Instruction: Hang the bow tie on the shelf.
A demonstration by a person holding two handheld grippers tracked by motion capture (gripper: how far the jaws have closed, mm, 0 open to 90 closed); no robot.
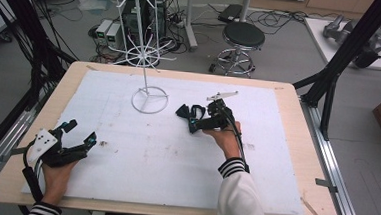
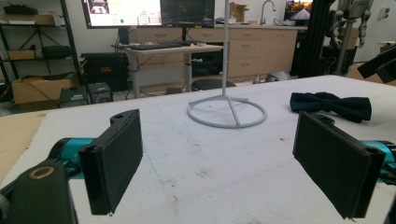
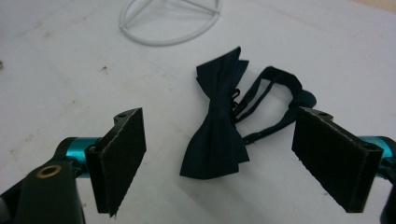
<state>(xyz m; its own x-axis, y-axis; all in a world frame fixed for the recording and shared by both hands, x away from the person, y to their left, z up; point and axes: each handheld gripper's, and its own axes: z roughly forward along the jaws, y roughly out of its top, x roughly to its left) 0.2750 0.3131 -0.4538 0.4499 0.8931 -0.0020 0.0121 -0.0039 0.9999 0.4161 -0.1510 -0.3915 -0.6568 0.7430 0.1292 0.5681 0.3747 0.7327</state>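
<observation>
Tongs both spread wide — right tongs (image 3: 219, 161) frame the bow tie (image 3: 217, 126), left tongs (image 2: 219, 165) empty.

Matt dark cloth bow tie (image 3: 215, 126), white wire stand (image 1: 146, 44), scuffed white board (image 1: 176, 151)

In the high view the right gripper (image 1: 194, 118) covers part of the bow tie (image 1: 184, 110), so its strap cannot be made out there. The rack (image 1: 142, 49) runs off the top edge. In the left gripper view the rack's pole (image 2: 225, 46) is cut off at the top, and the monitor (image 2: 123, 11) text is too blurred to read.
</observation>
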